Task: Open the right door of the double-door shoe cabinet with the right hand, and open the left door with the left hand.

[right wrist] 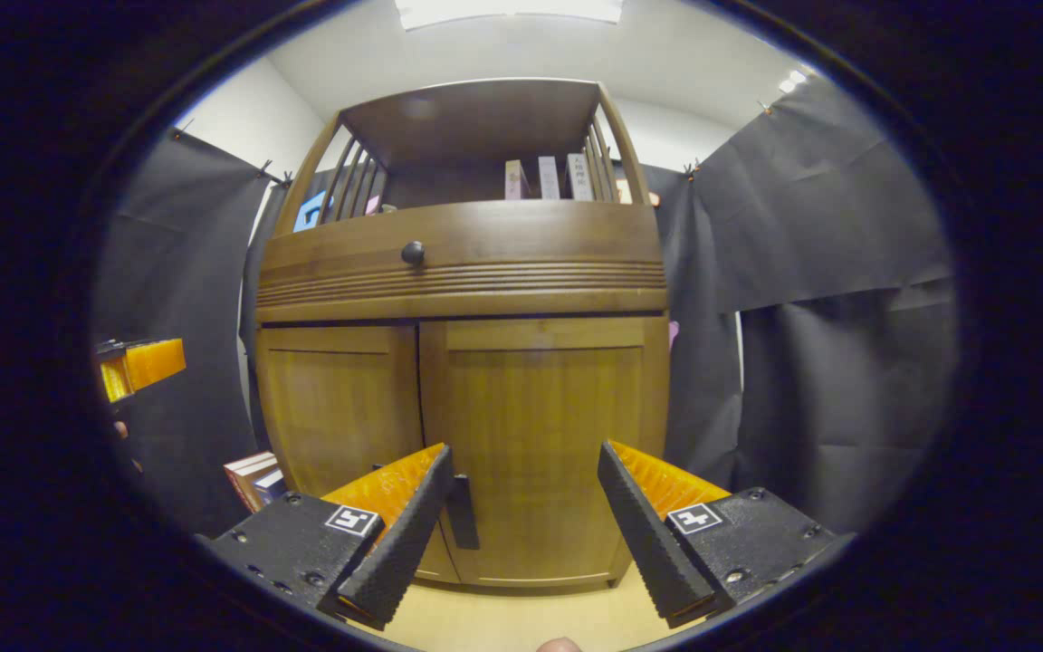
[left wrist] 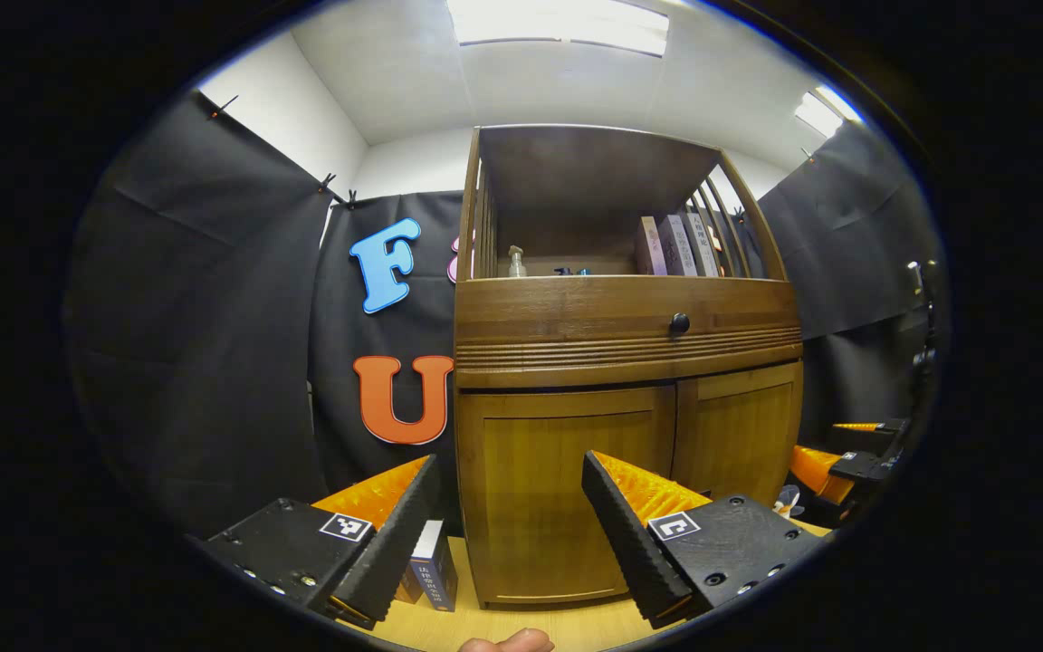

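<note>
Straight ahead of both cameras, the shoe cabinet stands on the pale floor, its right door and left door both closed. Each tool is spread wide, grasping nothing: the right gripper near the dark handle, the left gripper facing plain panel. A misaligned close could slip off the slim handle; the left door's handle isn't visible.

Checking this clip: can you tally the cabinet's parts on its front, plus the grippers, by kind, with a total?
Cabinet doors: 2, left door and right door, both closed
Round drawer knob: 1
Door handle on the right door: 1
Grippers: 2, left gripper and right gripper, both open
Total: 6
</note>
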Motion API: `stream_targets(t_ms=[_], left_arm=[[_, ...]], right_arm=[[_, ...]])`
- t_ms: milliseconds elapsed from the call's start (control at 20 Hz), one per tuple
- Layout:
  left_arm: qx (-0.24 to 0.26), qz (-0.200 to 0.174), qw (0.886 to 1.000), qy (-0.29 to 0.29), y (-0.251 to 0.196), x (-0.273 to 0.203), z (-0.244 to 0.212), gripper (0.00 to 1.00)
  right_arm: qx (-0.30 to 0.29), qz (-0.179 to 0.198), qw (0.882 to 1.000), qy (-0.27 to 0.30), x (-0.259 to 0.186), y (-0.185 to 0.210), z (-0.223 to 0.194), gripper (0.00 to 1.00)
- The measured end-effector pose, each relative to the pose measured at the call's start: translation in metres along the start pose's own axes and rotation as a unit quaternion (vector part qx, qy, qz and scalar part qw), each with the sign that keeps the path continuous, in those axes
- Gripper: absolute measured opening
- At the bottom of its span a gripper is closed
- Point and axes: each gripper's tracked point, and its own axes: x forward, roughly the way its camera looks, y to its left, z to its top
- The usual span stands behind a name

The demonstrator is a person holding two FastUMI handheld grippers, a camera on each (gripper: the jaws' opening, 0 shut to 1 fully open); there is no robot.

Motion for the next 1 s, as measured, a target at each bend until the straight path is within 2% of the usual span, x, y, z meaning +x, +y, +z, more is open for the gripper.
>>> stream_targets(t_ms=[50,100,150,250,300,500,550,600,750,900,1000], left_arm=[[0.003,0.003,1.0,0.001,0.003,0.001,-0.002,1.0],[0.005,0.005,1.0,0.001,0.005,0.001,-0.003,0.95],[0.008,0.01,1.0,0.002,0.007,0.001,-0.004,1.0],[0.011,0.022,1.0,0.001,0.015,-0.001,-0.005,1.0],[0.011,0.028,1.0,0.0,0.021,-0.003,-0.005,0.95],[0.006,0.05,0.999,0.001,0.042,-0.012,-0.008,0.96],[0.006,0.057,0.998,0.002,0.047,-0.014,-0.01,1.0],[0.006,0.062,0.998,0.003,0.053,-0.016,-0.011,0.96],[0.006,0.077,0.997,0.006,0.063,-0.025,-0.015,0.96],[0.0,0.087,0.996,0.013,0.074,-0.03,-0.021,0.95],[-0.001,0.092,0.996,0.02,0.077,-0.031,-0.026,0.95]], right_arm=[[0.002,0.008,1.0,0.006,0.01,0.006,-0.007,1.0],[0.004,0.014,1.0,0.013,0.017,0.01,-0.016,1.0],[0.006,0.023,0.999,0.022,0.026,0.016,-0.026,1.0],[0.01,0.035,0.999,0.039,0.042,0.027,-0.043,1.0],[0.012,0.04,0.998,0.045,0.048,0.033,-0.052,1.0],[0.01,0.066,0.995,0.067,0.074,0.056,-0.077,0.95],[0.016,0.077,0.994,0.082,0.078,0.062,-0.086,0.94],[0.022,0.08,0.992,0.096,0.083,0.066,-0.095,0.9],[0.014,0.057,0.991,0.118,0.101,0.055,-0.112,0.82],[0.014,0.058,0.989,0.132,0.116,0.053,-0.127,0.71],[0.032,0.06,0.986,0.153,0.123,0.055,-0.14,0.67]])
